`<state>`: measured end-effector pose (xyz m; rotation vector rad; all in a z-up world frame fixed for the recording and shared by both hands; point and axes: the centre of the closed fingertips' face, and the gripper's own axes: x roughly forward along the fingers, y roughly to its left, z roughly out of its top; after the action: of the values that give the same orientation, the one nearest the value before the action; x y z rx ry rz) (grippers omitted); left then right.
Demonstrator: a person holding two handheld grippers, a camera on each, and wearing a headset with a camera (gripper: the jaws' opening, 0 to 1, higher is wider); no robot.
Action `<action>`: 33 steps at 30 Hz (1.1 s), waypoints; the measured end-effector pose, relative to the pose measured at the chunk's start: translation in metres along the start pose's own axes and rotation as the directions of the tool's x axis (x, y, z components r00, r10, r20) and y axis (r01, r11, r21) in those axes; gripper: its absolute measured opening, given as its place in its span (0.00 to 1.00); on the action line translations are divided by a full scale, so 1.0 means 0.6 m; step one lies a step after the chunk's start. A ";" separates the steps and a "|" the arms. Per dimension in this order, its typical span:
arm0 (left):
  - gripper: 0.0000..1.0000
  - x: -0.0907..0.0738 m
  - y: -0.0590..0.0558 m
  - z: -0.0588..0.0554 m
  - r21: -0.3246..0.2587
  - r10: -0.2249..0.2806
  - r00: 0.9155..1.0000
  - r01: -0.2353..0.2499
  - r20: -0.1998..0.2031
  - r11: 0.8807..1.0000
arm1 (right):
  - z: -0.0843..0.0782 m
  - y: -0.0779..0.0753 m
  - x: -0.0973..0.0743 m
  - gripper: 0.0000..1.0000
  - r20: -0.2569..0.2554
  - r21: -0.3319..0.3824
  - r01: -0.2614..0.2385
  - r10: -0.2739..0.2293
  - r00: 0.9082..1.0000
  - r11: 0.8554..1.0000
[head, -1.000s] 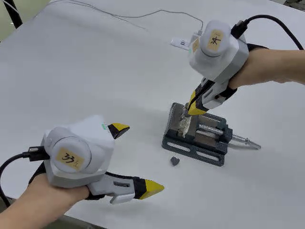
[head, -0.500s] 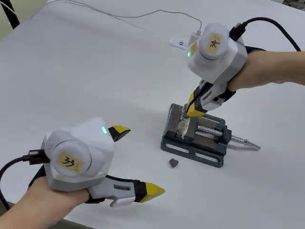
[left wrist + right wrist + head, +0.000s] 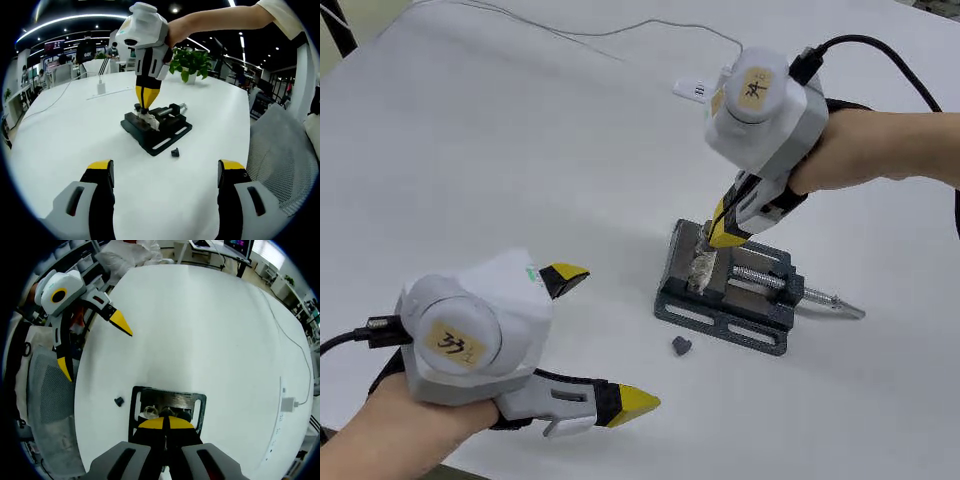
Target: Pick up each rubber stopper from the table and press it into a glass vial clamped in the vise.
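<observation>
One broad, smooth white tabletop (image 3: 520,150) carries everything. Above its near left part hangs the left hand-held gripper (image 3: 603,338), a white plastic body with black jaws and yellow tips; its jaws are spread wide with nothing between them and touch nothing. The right hand-held gripper (image 3: 720,236) points steeply down over the vise, its jaws brought together so the yellow tips meet, resting at the mouth of the vial. Whether a stopper is pinched between those tips cannot be told.

The vise (image 3: 725,310) is dark grey metal with a slotted flat base, sitting flat on the tabletop. Its long axis follows its bright threaded screw, whose end juts out to the right in the head view. Clamped between the vise's jaws, the clear glass vial (image 3: 703,266) stands upright, mouth up.

A loose rubber stopper (image 3: 682,346), small, dark grey and stubby, lies on the tabletop just beside the near edge of the vise base, apart from both grippers.
</observation>
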<state>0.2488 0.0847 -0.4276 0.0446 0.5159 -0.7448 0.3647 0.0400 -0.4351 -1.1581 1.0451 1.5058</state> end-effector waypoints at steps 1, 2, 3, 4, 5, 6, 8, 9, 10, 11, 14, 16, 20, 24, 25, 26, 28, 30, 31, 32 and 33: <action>0.84 0.001 0.001 0.001 -0.001 0.001 1.000 -0.001 0.001 1.000 | 0.001 0.000 0.000 0.00 -0.005 0.003 -0.001 0.001 1.000 1.000; 0.84 0.002 0.001 0.001 -0.001 0.000 1.000 0.000 0.002 1.000 | 0.001 0.001 0.000 0.00 -0.007 0.017 -0.002 0.003 1.000 1.000; 0.84 0.004 0.001 0.001 0.000 -0.002 1.000 0.002 0.000 1.000 | 0.002 0.001 0.000 0.00 -0.007 0.023 -0.006 0.006 1.000 1.000; 0.84 0.004 0.001 0.002 0.000 -0.002 1.000 0.002 0.001 1.000 | 0.002 0.001 0.000 0.00 -0.007 0.033 -0.009 0.009 1.000 0.999; 0.84 0.005 0.001 0.002 -0.001 -0.003 1.000 0.003 0.002 1.000 | 0.002 0.002 -0.001 0.00 -0.006 0.036 -0.010 0.011 1.000 0.999; 0.84 0.005 0.001 0.003 0.000 -0.004 1.000 0.004 0.002 1.000 | 0.003 0.001 -0.001 0.00 -0.006 0.029 -0.014 0.014 1.000 0.999; 0.84 0.006 0.002 0.003 -0.004 -0.003 1.000 0.003 0.004 1.000 | 0.004 0.002 0.000 0.00 -0.015 0.037 -0.014 0.014 1.000 0.999; 0.84 0.007 0.002 0.003 -0.004 -0.004 1.000 0.004 0.003 1.000 | 0.004 0.002 0.000 0.00 -0.016 0.033 -0.013 0.013 1.000 0.999; 0.84 0.008 0.003 0.002 -0.003 -0.004 1.000 0.004 0.002 1.000 | 0.005 0.001 0.001 0.00 -0.022 0.041 -0.008 0.009 1.000 0.999; 0.84 0.008 0.003 0.003 -0.003 -0.004 1.000 0.004 0.003 1.000 | 0.005 0.001 0.001 0.00 -0.025 0.032 -0.006 0.006 1.000 0.999; 0.83 0.010 0.002 0.004 -0.011 -0.005 1.000 0.005 0.008 1.000 | 0.004 0.001 0.001 0.00 -0.030 0.038 -0.005 0.006 1.000 0.999; 0.83 0.011 0.002 0.005 -0.013 -0.004 1.000 0.004 0.011 1.000 | 0.004 0.001 0.001 0.00 -0.038 0.027 0.003 -0.001 0.999 1.000; 0.83 0.014 0.001 0.007 -0.012 -0.007 1.000 0.007 0.013 1.000 | 0.003 0.002 0.003 0.00 -0.055 0.013 0.004 -0.003 0.998 1.000; 0.83 0.015 0.003 0.011 -0.017 -0.006 1.000 0.007 0.019 1.000 | 0.004 0.005 0.003 0.00 -0.084 -0.015 0.043 -0.044 0.995 0.999; 0.83 0.015 0.003 0.011 -0.015 -0.007 1.000 0.008 0.018 1.000 | 0.004 0.006 0.003 0.00 -0.097 -0.024 0.051 -0.053 0.994 0.998; 0.83 0.016 0.004 0.013 -0.012 -0.006 1.000 0.006 0.018 1.000 | 0.004 0.007 0.004 0.00 -0.102 -0.032 0.058 -0.061 0.993 0.998; 0.83 0.015 0.004 0.017 -0.008 -0.008 1.000 0.008 0.021 1.000 | 0.004 0.007 0.003 0.00 -0.104 -0.030 0.066 -0.068 0.992 0.997; 0.83 0.013 0.005 0.021 -0.006 -0.005 1.000 0.006 0.023 1.000 | 0.002 0.002 0.003 0.00 -0.094 -0.019 0.063 -0.064 0.994 0.998; 0.83 0.012 0.005 0.023 -0.006 -0.006 1.000 0.006 0.025 1.000 | 0.001 0.002 0.002 0.00 -0.082 0.000 0.062 -0.062 0.995 0.998; 0.83 0.011 0.005 0.025 -0.004 -0.005 1.000 0.005 0.026 1.000 | 0.001 0.002 0.001 0.00 -0.080 -0.004 0.061 -0.061 0.995 0.998; 0.83 0.009 0.006 0.027 -0.003 -0.002 1.000 0.002 0.026 1.000 | 0.001 0.003 0.000 0.00 -0.071 0.002 0.056 -0.055 0.996 0.998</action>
<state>0.2616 0.0804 -0.4165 0.0318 0.4920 -0.7459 0.3627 0.0404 -0.4351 -1.2362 1.0544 1.4276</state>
